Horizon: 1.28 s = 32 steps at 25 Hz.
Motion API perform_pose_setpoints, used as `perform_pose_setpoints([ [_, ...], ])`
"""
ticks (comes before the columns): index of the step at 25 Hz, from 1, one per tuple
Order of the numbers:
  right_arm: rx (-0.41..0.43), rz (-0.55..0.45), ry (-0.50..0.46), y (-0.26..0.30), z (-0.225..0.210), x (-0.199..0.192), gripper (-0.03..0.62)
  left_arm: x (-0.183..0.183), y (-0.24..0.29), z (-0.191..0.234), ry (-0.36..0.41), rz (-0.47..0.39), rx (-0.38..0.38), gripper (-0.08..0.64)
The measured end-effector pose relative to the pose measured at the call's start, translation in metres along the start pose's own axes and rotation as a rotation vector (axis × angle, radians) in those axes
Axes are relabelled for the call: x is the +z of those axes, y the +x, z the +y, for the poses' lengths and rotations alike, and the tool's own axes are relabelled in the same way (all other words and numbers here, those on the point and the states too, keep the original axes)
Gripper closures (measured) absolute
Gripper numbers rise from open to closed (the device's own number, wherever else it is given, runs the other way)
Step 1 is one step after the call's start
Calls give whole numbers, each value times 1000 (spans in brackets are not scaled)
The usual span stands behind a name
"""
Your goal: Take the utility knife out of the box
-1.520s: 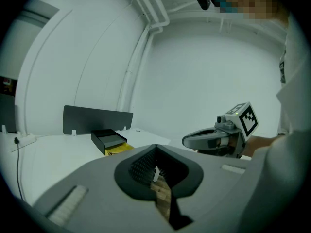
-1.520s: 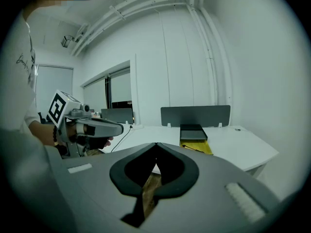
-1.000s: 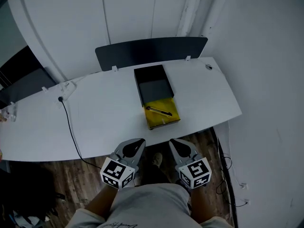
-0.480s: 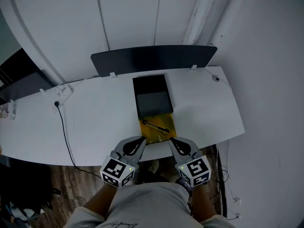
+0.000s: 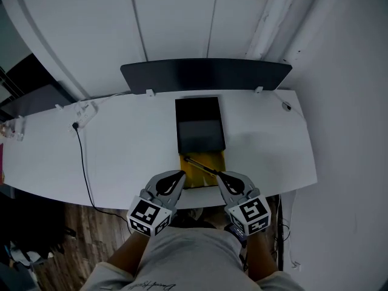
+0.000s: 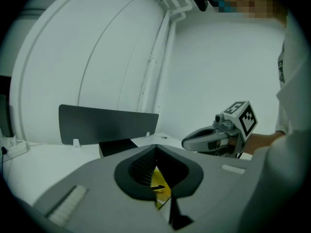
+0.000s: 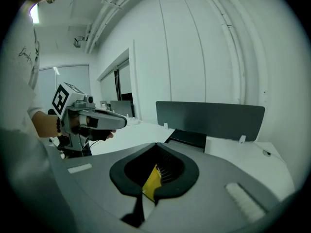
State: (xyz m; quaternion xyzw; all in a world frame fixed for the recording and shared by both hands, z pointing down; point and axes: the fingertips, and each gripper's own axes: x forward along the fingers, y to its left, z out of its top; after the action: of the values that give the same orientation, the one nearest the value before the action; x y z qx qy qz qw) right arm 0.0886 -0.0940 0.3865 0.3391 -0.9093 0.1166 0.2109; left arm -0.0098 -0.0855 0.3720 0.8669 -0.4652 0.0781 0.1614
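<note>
A yellow tray lies at the white table's near edge, touching the open black box behind it. A slim dark utility knife rests slantwise on the yellow tray. My left gripper hovers at the tray's near left corner, shut and empty. My right gripper hovers at the near right corner, shut and empty, close to the knife's near end. In the left gripper view the tray shows through the gap under the shut gripper. The right gripper view shows the tray below its gripper.
A dark partition panel stands along the table's far edge. A black cable runs from a socket block over the front edge at the left. A small clip sits at the far right. Wooden floor lies below.
Both grippers have moved forward from over the floor to the table's near edge, ending beside the yellow tray. Neither has opened.
</note>
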Motion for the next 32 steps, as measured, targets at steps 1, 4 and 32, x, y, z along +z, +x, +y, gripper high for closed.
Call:
perform_pose_setpoints([
  [1,4,3,4,1,1,0,578,0,0,1,-2,4,4,558],
  [4,13,14,10,7,3,0,578,2,0,6,-2,15,5,558],
  [32,-24,136,50,61,-17,-31,578,-29,36,56,-5,106,-76,558],
])
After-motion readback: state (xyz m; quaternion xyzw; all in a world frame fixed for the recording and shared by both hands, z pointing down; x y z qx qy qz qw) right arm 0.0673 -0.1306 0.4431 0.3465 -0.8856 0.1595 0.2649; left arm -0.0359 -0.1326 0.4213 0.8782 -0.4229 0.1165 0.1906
